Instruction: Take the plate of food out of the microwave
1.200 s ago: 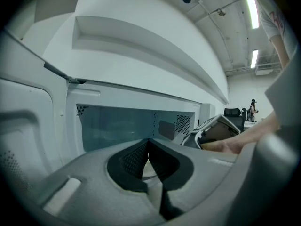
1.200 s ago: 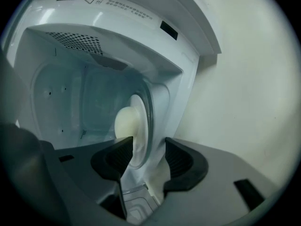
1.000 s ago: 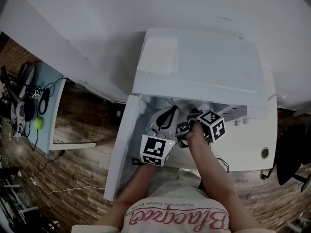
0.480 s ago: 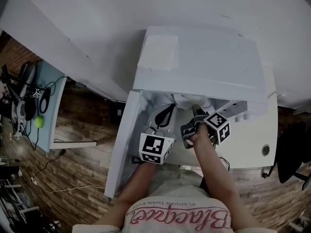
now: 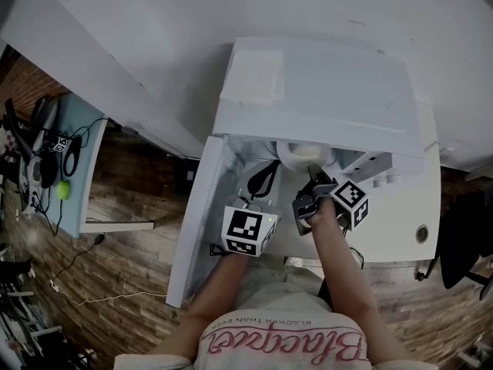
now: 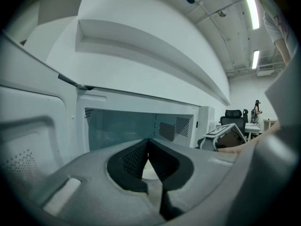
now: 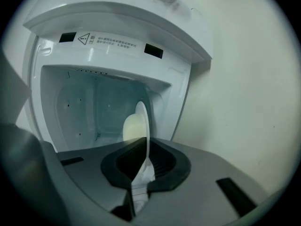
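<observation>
The white microwave (image 5: 323, 99) stands with its door (image 5: 196, 222) swung open to the left. At the mouth of its cavity (image 7: 94, 107) a white plate (image 5: 304, 154) holds pale yellow food (image 7: 131, 126). My right gripper (image 5: 314, 182) reaches into the opening. Its jaws are closing, and the pads pinch the plate's near rim (image 7: 142, 140), seen edge-on. My left gripper (image 5: 262, 182) hovers just left of it in front of the cavity (image 6: 131, 126), shut with nothing between its fingers.
The microwave sits on a white table (image 5: 400, 222) against a white wall. A black office chair (image 5: 462, 245) stands at the right. A small desk (image 5: 73, 168) with cables and gear is at the far left, over wooden floor.
The right gripper's jaws have closed on the plate's rim and drawn back slightly toward me. The plate now shows at the cavity's mouth. The left gripper has barely moved.
</observation>
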`<state>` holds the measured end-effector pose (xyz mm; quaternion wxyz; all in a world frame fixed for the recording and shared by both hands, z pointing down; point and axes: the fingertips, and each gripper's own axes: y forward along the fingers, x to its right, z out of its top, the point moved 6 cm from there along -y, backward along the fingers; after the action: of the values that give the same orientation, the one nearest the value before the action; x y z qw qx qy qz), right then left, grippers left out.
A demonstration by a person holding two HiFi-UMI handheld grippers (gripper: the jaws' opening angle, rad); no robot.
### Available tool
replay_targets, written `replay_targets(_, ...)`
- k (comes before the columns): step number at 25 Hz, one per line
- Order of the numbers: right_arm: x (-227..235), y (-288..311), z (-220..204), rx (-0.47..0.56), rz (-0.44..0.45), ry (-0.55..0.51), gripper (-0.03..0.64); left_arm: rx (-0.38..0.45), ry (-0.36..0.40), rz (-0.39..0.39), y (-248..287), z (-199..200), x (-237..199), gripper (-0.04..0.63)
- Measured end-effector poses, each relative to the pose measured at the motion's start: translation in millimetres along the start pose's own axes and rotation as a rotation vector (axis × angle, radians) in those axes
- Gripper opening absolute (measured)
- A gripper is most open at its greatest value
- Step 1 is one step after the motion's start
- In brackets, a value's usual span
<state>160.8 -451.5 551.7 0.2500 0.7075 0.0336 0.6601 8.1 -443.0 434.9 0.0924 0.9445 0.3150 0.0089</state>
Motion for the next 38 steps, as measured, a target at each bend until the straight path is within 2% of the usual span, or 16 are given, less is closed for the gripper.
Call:
replay_targets(11, 7, -8, -3, 0.001, 0.129, 0.007, 0.023, 0.011, 0.004, -0.003, -7, 2, 11, 0.007)
replay_targets(38, 25, -59, -8, -0.035, 0.202, 0.008, 0.023, 0.019, -0.006, 0.01, -39, -8, 39, 0.006)
